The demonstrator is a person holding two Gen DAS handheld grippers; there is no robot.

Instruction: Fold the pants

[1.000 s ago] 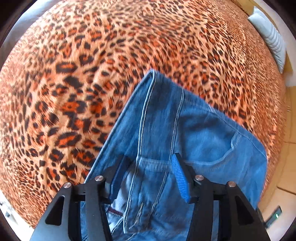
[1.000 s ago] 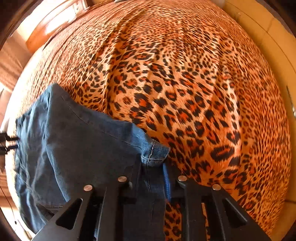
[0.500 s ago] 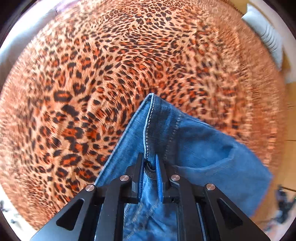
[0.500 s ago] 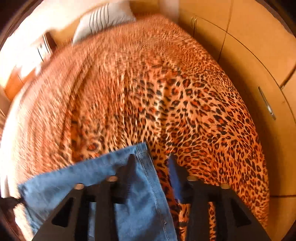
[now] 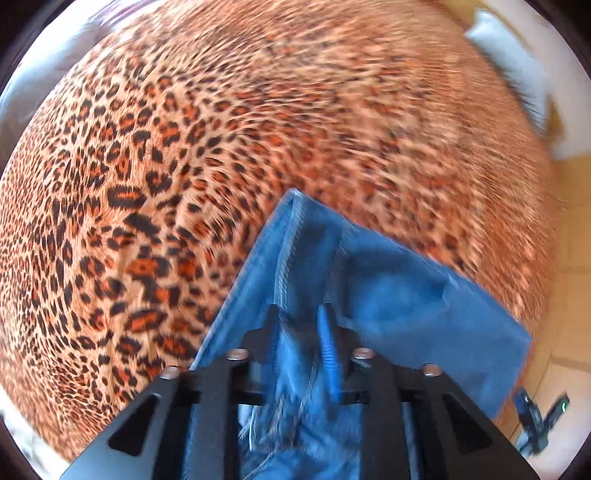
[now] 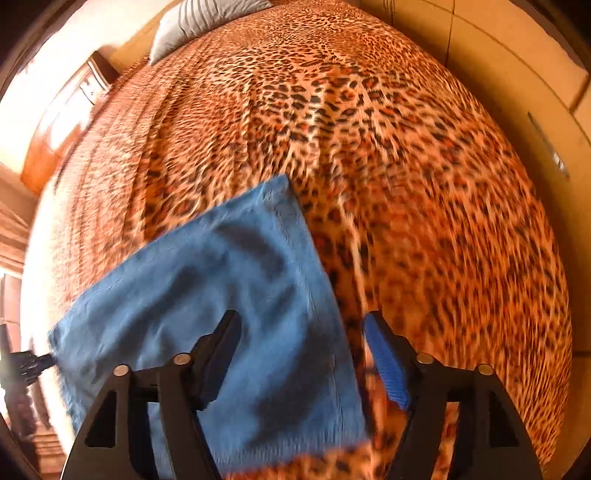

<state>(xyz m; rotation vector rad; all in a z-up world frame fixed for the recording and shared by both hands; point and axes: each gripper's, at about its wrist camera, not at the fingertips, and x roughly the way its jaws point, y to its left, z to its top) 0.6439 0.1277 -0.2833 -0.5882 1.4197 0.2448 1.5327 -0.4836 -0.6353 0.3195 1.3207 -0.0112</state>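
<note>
Folded blue jeans (image 5: 388, 295) lie flat on a leopard-print bedspread (image 5: 184, 166). My left gripper (image 5: 299, 321) points down over a stitched seam near one corner. Its jaws are opening, a narrow gap apart, with frayed denim between them and no clear grip. In the right wrist view the jeans (image 6: 207, 266) fill the lower left. My right gripper (image 6: 301, 317) hovers over their right edge with its jaws opening wide. Its left finger is above the denim and its blue-padded right finger is above the bedspread (image 6: 406, 166). Nothing is held.
A striped pillow (image 6: 199, 18) lies at the far end of the bed, with a wooden nightstand (image 6: 55, 140) beside it. Wardrobe doors (image 6: 517, 74) run along the bed's right side. Tiled floor (image 5: 576, 258) shows past the bed's edge.
The left jaws pinched the denim seam, then parted a little. The right gripper let go of the hem, rolled and opened wide, and the jeans now lie flat.
</note>
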